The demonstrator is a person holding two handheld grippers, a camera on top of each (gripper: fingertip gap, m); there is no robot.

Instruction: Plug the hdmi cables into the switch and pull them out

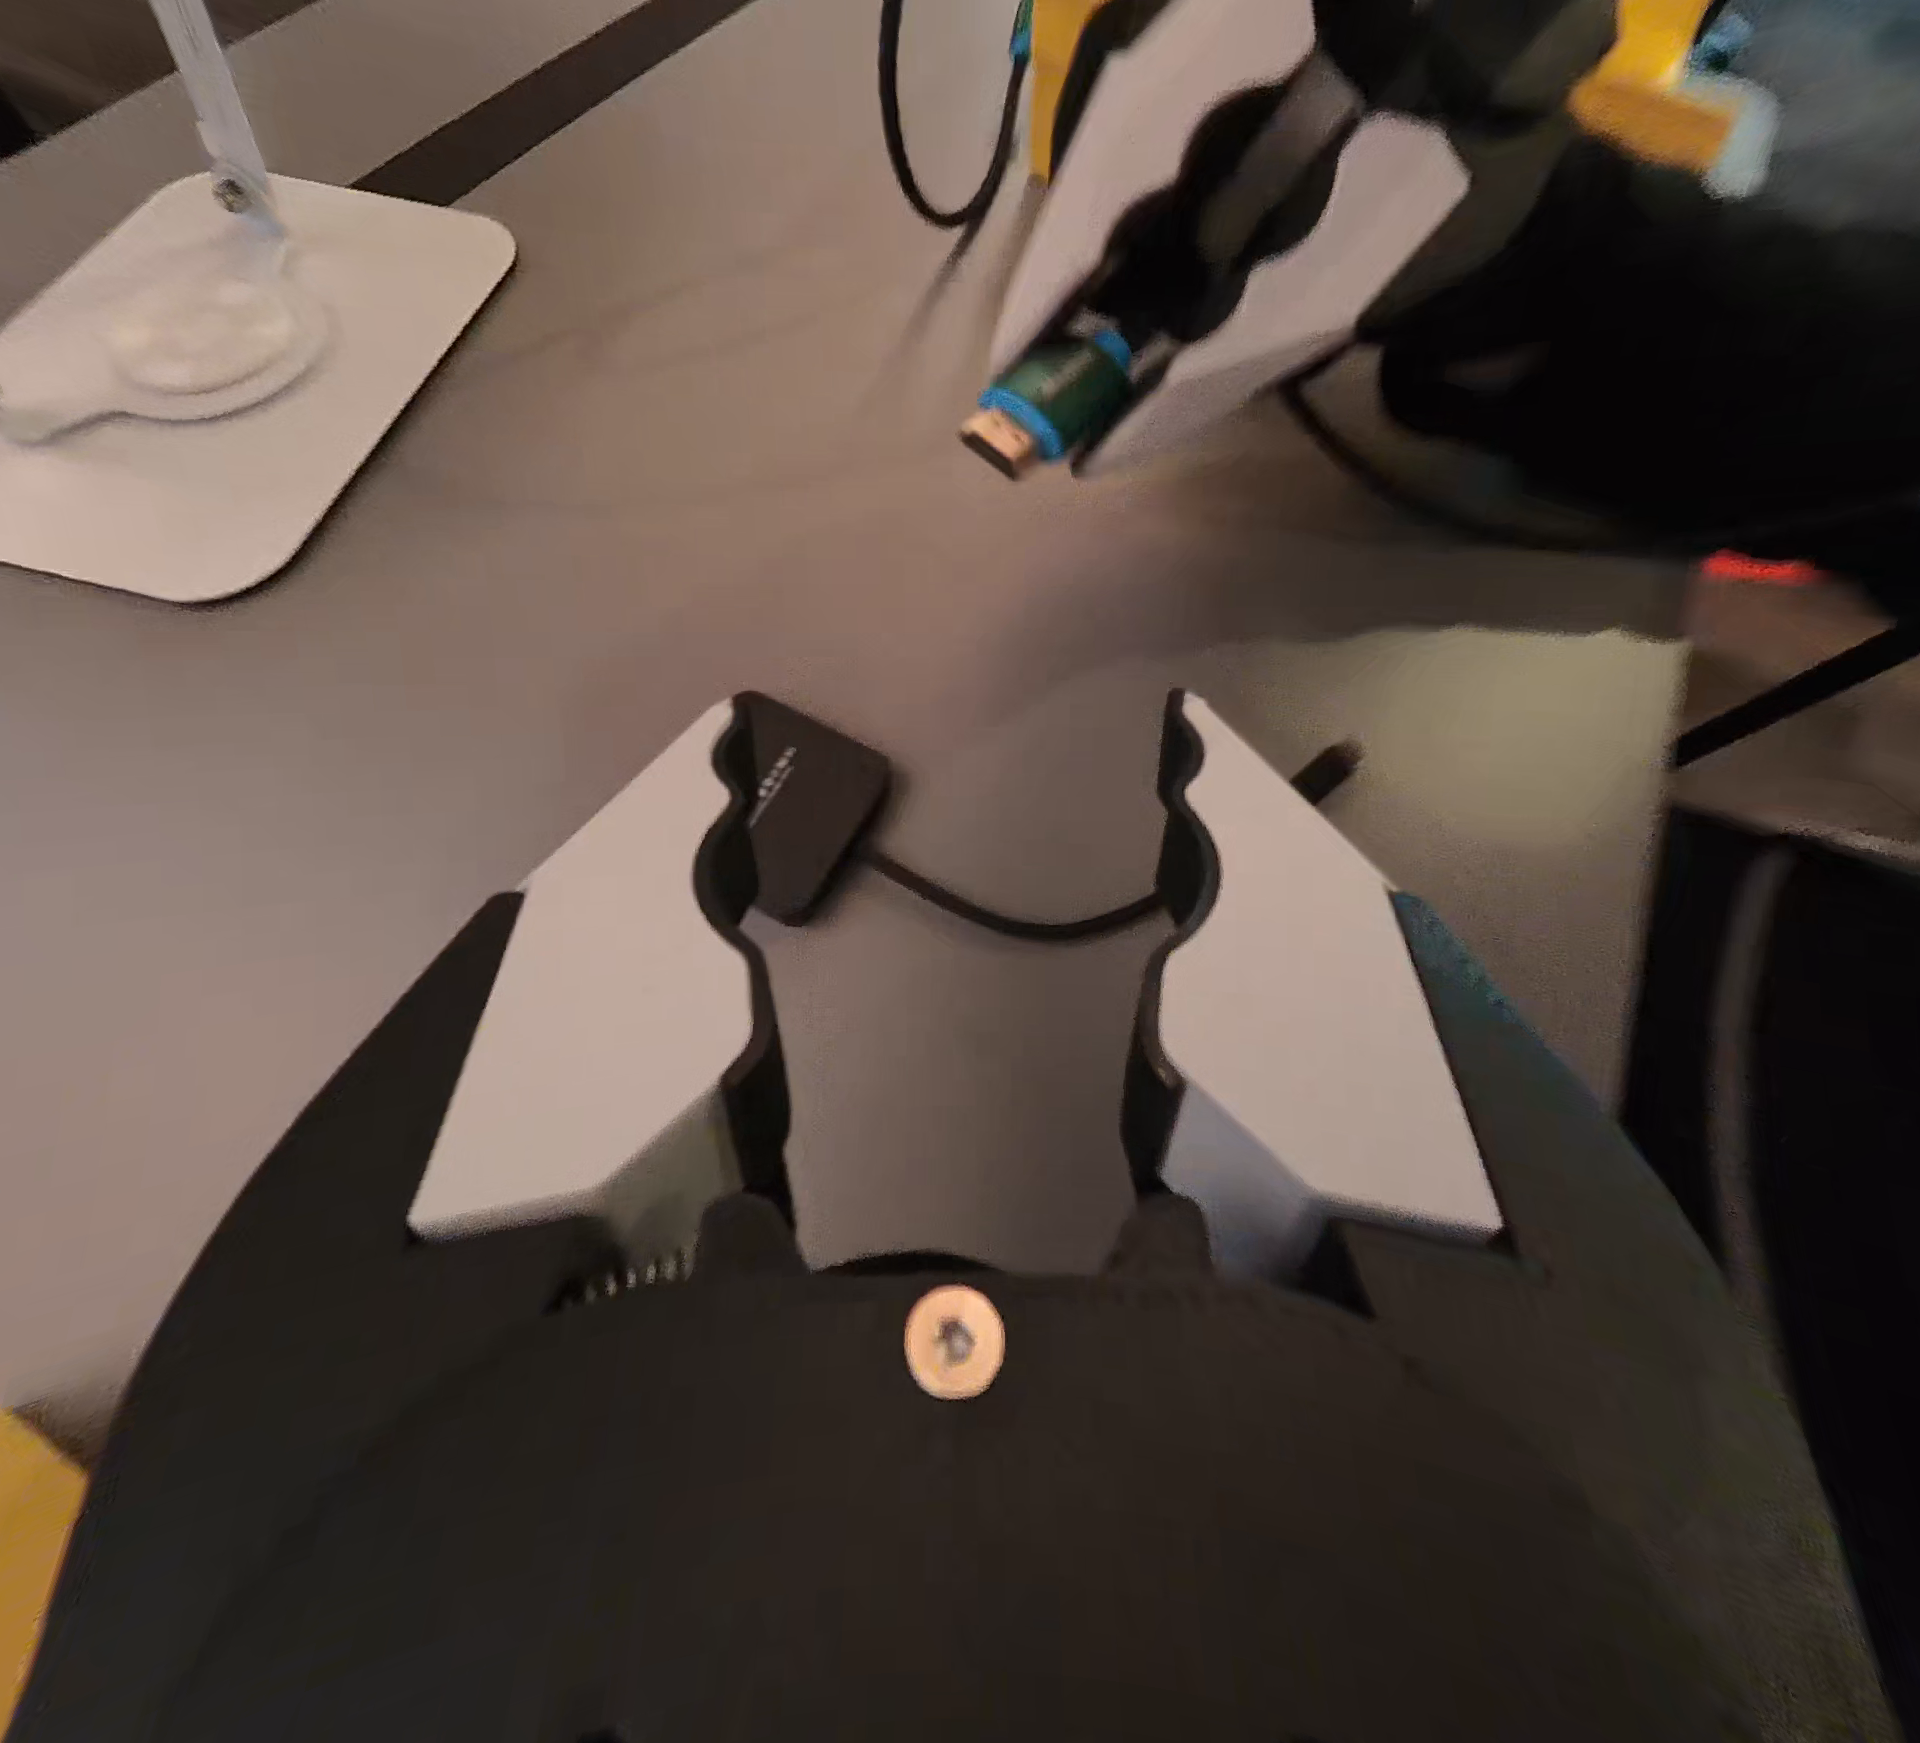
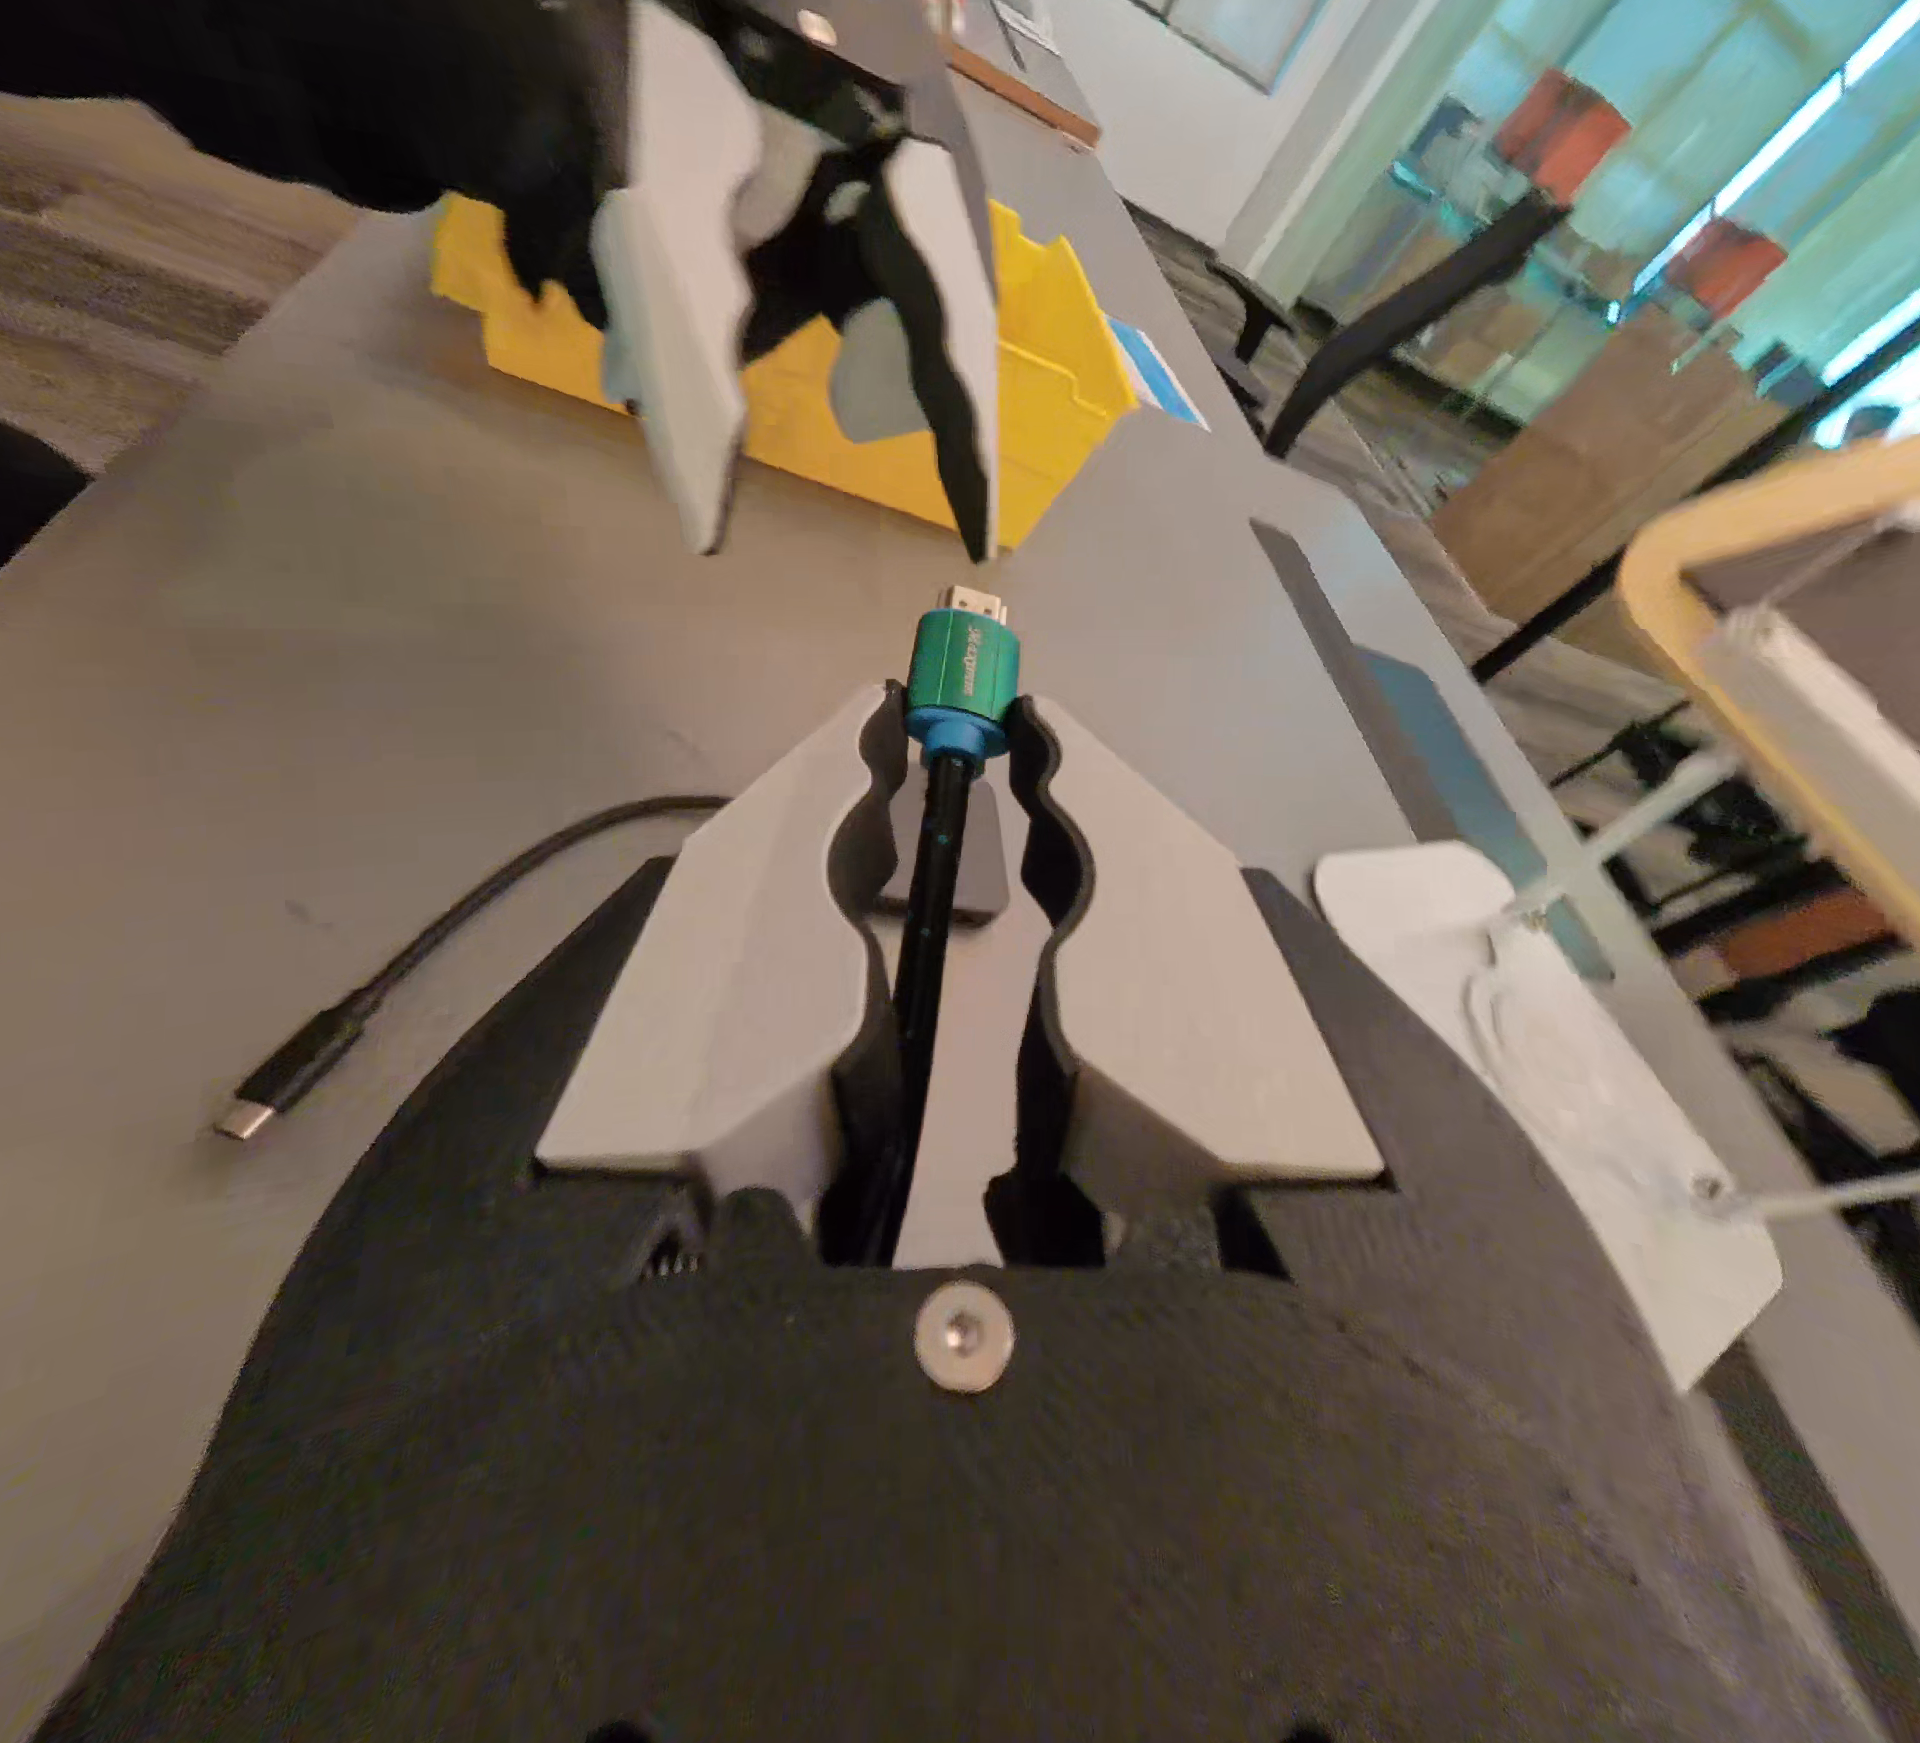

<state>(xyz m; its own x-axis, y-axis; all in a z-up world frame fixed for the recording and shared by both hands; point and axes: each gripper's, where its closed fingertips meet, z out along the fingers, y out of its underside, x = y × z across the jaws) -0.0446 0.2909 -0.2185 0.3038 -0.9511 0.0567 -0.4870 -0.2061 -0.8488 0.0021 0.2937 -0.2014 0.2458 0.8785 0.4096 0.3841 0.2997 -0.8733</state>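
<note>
- Grey matte tabletop (image 1: 644, 488), office-like room behind with big windows and chairs in the right wrist view; both views motion-blurred.
- Right gripper (image 2: 956, 717) (grey wavy-edged fingers on a black printed body) is clamped on the green-and-blue metal-sleeved HDMI plug (image 2: 961, 670), pinching at the blue collar and black cord; the gold connector tip pokes out ahead of the fingertips, free in the air.
- Same plug seen from the left wrist view (image 1: 1049, 400): tip points down and toward the left gripper, above the table, well apart from the target.
- Small flat black rectangular switch box (image 1: 800, 810) lies on the table, with a thin black pigtail cord (image 1: 1018, 919) running right from it.
- Left gripper (image 1: 951, 758) is spread wide and holds nothing; the switch sits just at its left finger, inside the span, not yet pinched (contact cannot be told through the blur).
- Key relation: the plug's long axis runs along the right gripper's fingers; the switch lies below and ahead of that tip, nearer to the left gripper. Judged next need: left steadies the box, right lines the tip up with a port (port side not visible).
- Clutter: white square lamp base (image 1: 239, 363), yellow plastic bin (image 2: 1039, 363), black USB-C cable end (image 2: 301, 1070) loose on the table.
</note>
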